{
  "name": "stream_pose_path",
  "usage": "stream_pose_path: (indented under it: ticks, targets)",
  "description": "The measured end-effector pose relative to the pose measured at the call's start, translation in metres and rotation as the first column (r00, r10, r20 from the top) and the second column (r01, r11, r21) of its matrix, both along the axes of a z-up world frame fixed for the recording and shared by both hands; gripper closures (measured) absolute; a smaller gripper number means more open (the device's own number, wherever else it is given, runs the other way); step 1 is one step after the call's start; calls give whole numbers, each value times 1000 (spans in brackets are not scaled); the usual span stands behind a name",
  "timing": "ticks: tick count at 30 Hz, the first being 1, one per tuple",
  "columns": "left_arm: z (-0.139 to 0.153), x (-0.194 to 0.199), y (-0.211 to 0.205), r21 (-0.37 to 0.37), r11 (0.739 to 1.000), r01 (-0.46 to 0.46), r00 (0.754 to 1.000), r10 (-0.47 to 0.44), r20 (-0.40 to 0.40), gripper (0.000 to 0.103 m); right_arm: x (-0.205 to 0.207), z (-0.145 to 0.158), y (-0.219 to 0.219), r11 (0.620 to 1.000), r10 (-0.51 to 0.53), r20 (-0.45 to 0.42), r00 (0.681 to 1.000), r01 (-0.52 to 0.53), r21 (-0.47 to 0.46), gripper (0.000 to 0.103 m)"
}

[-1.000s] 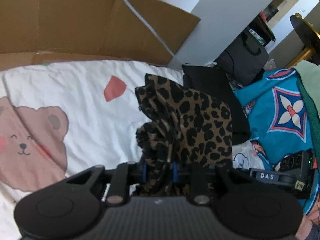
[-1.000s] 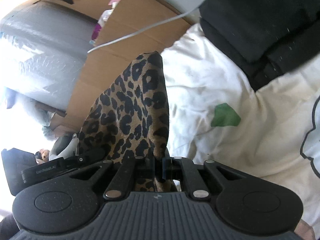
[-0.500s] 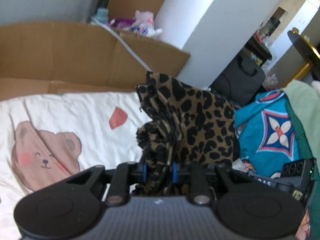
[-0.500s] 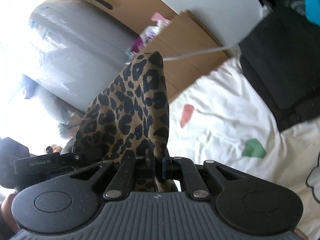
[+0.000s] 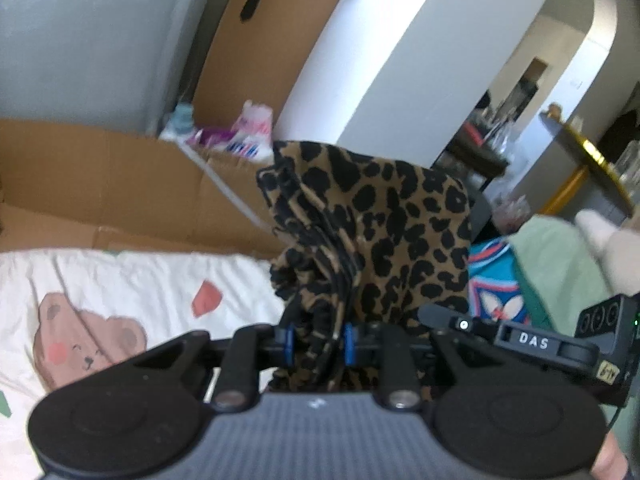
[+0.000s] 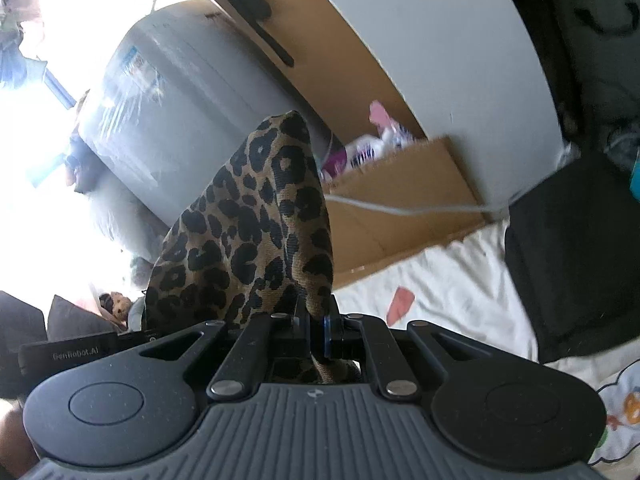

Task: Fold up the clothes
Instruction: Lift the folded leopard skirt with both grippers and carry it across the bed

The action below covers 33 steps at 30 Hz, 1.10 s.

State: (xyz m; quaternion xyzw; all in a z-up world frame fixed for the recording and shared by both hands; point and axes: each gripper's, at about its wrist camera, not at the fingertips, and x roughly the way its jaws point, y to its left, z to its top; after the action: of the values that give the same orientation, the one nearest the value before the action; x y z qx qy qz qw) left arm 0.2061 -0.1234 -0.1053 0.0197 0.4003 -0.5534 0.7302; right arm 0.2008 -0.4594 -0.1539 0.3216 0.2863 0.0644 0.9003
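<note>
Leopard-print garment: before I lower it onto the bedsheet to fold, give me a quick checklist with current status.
1. Left hand-held gripper shut on the leopard-print garment: ok, a bunched wad sits between the fingers.
2. Right hand-held gripper shut on the garment: ok, a thin edge is pinched.
3. Garment lifted off the bear-print bedsheet: cannot tell, the lower part is hidden.
4. Fabric spread flat between the grips: not ok, it is crumpled at the left one.
5. Black clothing lies on the sheet's right side: not ok for a landing spot there.
</note>
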Motion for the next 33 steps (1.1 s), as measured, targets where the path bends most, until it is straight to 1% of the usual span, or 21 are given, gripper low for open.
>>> stream_pose_path:
  ticks: [5, 8, 11, 14, 20, 24, 27, 33]
  targets:
    - [36, -15, -9, -83, 997, 2, 1000, -2, -2, 79, -11, 54, -10, 997, -23, 40, 999, 26, -67, 99]
    - [57, -30, -16, -127, 992, 21, 1000, -22, -4, 79, -23, 88, -18, 993, -35, 62, 997, 42, -111, 99]
    - [81, -48, -21, -176, 982, 63, 998, -62, 7, 79, -43, 122, -26, 985, -45, 88, 995, 59, -160, 99]
    - [100, -68, -21, -202, 974, 102, 995, -101, 15, 79, -65, 154, -34, 976, -55, 113, 992, 78, -204, 99]
    - [131, -105, -18, -265, 954, 141, 990, -140, 22, 79, -104, 203, -54, 968, -105, 146, 984, 135, -213, 99]
    - [146, -123, -22, -295, 943, 157, 987, -159, 18, 79, -123, 230, -61, 956, -107, 167, 980, 147, -253, 99]
    - [154, -137, -29, -309, 933, 184, 983, -179, 44, 79, -136, 244, -66, 949, -114, 175, 978, 159, -272, 99]
    - [157, -159, -41, -332, 917, 222, 975, -218, 51, 79, -159, 254, -82, 937, -151, 177, 973, 198, -287, 98]
